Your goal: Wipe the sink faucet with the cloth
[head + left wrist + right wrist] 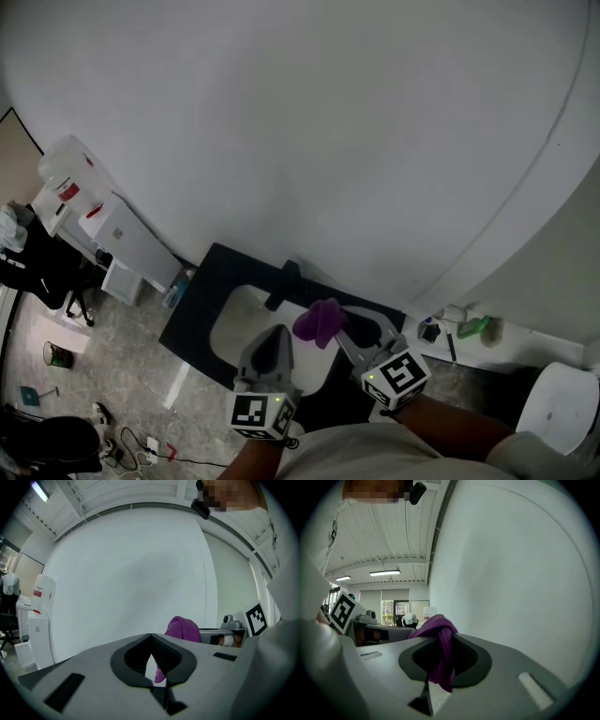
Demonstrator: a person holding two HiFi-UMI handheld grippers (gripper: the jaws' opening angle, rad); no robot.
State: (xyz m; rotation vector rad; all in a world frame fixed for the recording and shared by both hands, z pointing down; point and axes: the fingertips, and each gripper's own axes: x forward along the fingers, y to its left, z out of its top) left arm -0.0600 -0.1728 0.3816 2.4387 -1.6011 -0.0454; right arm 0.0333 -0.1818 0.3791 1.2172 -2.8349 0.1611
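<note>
right hand-held gripper (442, 634) clamped on crumpled fuzzy purple cloth (440, 667) | left hand-held gripper (151, 635) jaws together

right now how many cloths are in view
1. The purple cloth is pinched in the right gripper, held above the sink near the dark faucet. The left gripper is shut on nothing. Another cloth could lie out of sight.

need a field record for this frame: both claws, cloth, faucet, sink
left claw: shut, empty, over the white sink basin
right claw: shut on purple fabric cloth, which bunches out past the tips
black sink faucet: at basin's far edge, cloth close beside it; contact cannot be told
basin: set in black countertop
</note>
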